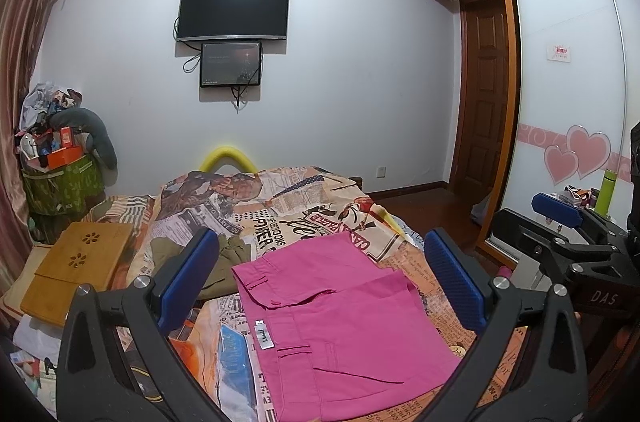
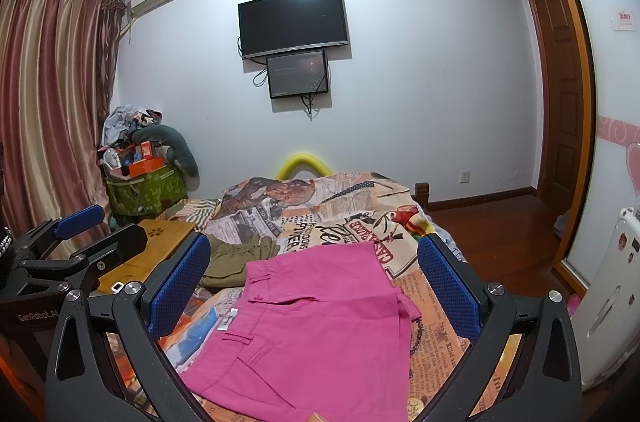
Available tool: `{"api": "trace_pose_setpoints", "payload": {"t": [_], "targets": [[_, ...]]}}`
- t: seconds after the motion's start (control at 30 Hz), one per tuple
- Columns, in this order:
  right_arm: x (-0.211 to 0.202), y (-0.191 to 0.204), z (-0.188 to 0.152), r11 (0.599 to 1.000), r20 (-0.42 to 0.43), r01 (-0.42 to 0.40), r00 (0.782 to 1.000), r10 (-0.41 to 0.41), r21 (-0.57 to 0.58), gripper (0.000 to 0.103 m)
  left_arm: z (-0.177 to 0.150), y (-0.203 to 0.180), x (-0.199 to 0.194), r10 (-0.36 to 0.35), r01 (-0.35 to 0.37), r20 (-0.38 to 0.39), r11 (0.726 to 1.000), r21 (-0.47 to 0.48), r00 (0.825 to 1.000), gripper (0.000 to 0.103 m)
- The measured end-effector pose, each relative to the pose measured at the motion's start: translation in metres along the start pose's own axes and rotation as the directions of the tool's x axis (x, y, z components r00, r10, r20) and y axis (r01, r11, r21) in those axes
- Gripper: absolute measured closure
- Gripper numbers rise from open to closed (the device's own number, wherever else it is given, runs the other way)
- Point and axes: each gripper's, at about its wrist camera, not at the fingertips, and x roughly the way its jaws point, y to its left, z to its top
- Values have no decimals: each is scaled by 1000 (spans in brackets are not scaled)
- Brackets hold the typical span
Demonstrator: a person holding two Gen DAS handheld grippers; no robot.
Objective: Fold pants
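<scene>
Hovering over the bed, both grippers, left and right, jaws spread wide, gripping nothing. Pink pants lying folded straight ahead near the bed's near edge, waistband leftward, about equally reachable.

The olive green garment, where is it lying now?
The olive green garment lies crumpled on the bed cover, just beyond the pink pants on their left, beside the wooden tray.

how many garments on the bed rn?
2. The pink pants lie folded on the printed bedspread between the open fingers of both grippers. An olive garment lies crumpled just beyond them to the left, beside the wooden tray. Others may be hidden.
</scene>
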Motion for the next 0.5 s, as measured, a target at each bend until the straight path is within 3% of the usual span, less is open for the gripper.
{"api": "trace_pose_setpoints", "payload": {"t": [0.5], "targets": [[-5, -3, -2, 1000, 0, 2, 1000, -2, 1, 0, 0, 1, 0, -2, 2, -5, 1000, -7, 1000, 0]]}}
